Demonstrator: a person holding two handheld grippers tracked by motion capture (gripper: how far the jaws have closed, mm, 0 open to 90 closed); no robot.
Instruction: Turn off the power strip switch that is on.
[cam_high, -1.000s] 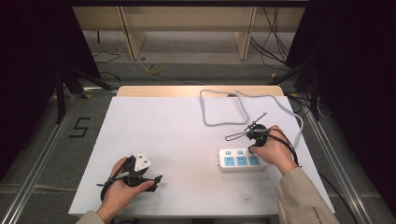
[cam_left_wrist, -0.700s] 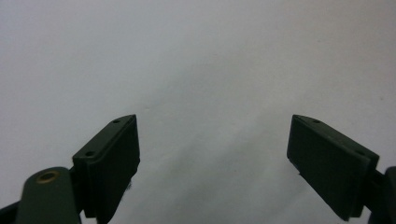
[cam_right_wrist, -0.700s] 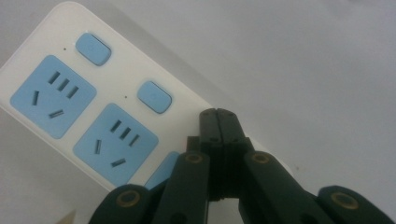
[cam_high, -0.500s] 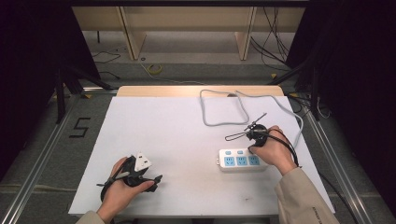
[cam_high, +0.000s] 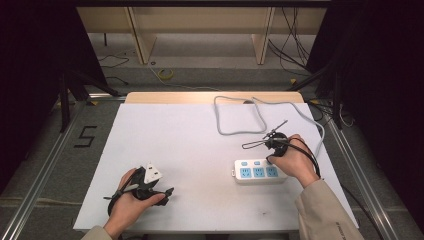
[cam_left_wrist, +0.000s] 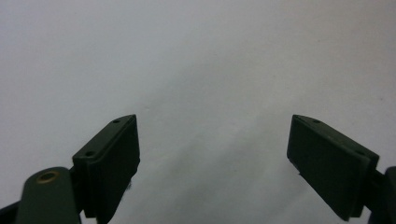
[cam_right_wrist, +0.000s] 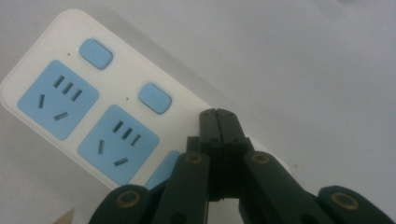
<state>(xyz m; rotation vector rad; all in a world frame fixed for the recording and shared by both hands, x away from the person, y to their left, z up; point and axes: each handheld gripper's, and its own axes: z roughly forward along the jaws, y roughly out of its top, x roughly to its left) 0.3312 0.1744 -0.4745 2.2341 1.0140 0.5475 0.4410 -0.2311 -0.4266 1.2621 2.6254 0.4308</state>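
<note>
- While pressing down on the white power strip (cam_high: 258, 171) at right near, right gripper (cam_high: 272, 159) seen from the high view over the strip's right end, above its far row of blue buttons; grey cable (cam_high: 240, 117) looping from the strip toward the far edge of the white table (cam_high: 190, 135).
- Also from the high view: left gripper (cam_high: 167, 190) lying low at left near, well apart from the strip, grey three-cornered plate (cam_high: 152, 174) on top, left hand (cam_high: 131, 200) wrapped round it.
- From the left gripper view: black jaws spread wide, nothing between them, bare tabletop (cam_left_wrist: 201, 70) ahead.
- From the right gripper view: jaws pressed together with nothing gripped, closed tip (cam_right_wrist: 218, 116) resting on or just above the strip (cam_right_wrist: 70, 93) where a third button would sit; two blue buttons (cam_right_wrist: 154, 98) and blue sockets (cam_right_wrist: 116, 138) plain to the left.
- Judged progress: switch-pressing under way, contact with the button likely but not certain; no plug in any socket; lifting off and any further buttons left.
</note>
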